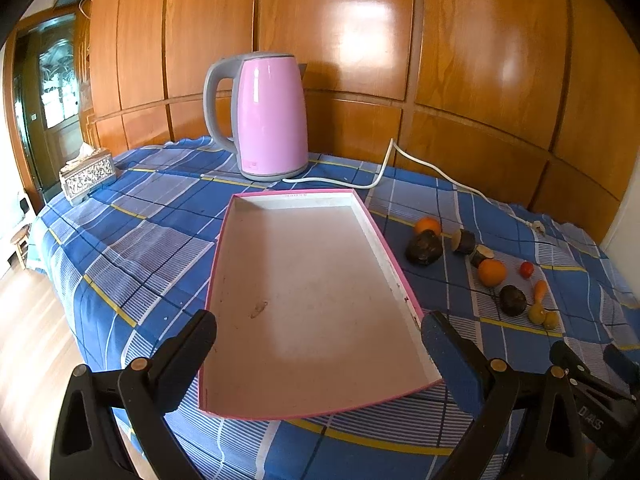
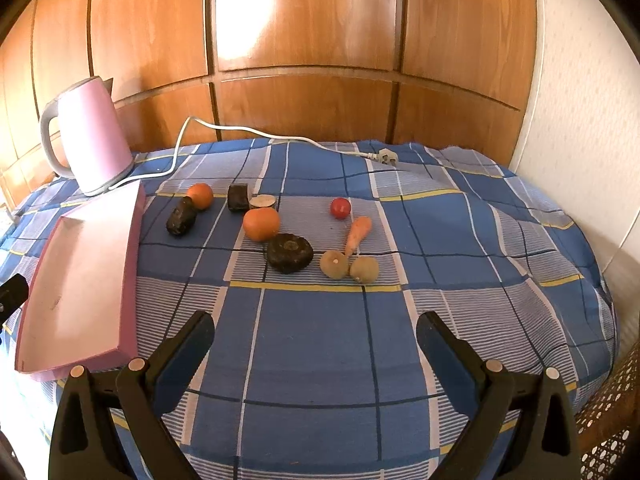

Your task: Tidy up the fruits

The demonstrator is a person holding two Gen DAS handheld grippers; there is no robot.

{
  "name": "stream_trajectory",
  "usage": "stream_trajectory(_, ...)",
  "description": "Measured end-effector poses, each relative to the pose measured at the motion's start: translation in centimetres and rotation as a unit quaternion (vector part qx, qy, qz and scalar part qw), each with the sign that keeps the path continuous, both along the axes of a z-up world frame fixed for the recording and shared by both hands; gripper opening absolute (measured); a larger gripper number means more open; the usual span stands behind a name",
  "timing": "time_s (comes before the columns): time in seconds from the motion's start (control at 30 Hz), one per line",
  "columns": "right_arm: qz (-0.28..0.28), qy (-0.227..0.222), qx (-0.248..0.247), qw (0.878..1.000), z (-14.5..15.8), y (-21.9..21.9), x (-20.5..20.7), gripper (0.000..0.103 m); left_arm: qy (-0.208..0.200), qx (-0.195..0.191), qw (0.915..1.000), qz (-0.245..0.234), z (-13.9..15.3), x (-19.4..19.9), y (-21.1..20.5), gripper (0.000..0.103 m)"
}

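Both grippers, left (image 1: 318, 338) and right (image 2: 315, 336), are held wide apart, with nothing gripped. Small scattered fruits (image 2: 261, 224) are seen on the blue checked tablecloth (image 2: 320, 340), beside the shallow pink-rimmed cardboard tray (image 1: 394, 268).

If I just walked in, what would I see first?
Probably the shiny pink kettle standing at the back of the table, against the wooden wall. Then the big empty pink tray lying in front of it on the blue checked cloth. Beside the tray sits a scatter of small fruits and vegetables, with a bright orange in the middle.
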State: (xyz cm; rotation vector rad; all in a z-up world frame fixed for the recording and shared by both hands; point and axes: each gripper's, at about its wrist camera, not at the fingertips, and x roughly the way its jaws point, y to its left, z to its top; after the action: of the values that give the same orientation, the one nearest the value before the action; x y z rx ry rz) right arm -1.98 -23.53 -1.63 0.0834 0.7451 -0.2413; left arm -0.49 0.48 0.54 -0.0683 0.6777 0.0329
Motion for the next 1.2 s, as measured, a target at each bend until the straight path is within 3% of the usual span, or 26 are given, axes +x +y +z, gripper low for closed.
stream_trajectory(1.2, 0.002, -0.011, 0.000, 1.000, 0.31, 0.10, -0.44, 0.103, 0.000, 0.003, 1.0000, -0.009, 0.11, -0.46, -0.29, 0.103)
